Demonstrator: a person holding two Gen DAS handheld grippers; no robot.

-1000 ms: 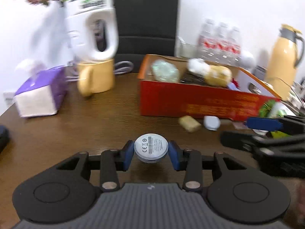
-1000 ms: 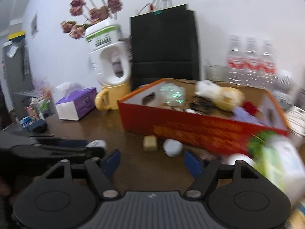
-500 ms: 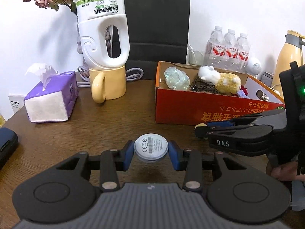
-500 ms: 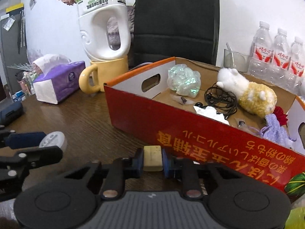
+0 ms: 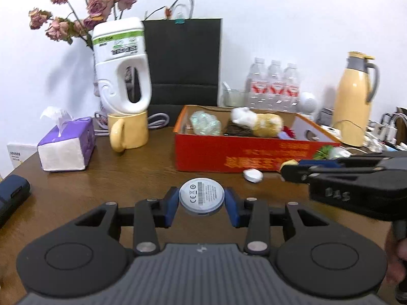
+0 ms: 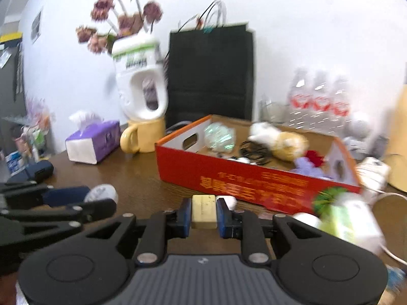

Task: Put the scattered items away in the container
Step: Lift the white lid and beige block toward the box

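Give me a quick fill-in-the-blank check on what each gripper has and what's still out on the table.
1. The left gripper is shut on a round white ____.
2. The right gripper is shut on a small ____-coloured block.
3. A small white item lies on the table just in front of the ____ box.
4. The white jug stands on a yellow ____.

Missing words: disc; tan; red; mug

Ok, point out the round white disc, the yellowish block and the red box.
round white disc [image 5: 201, 196], left wrist view, labelled face.
yellowish block [image 6: 204, 211], right wrist view, top face.
red box [image 6: 254, 183], right wrist view, front wall.
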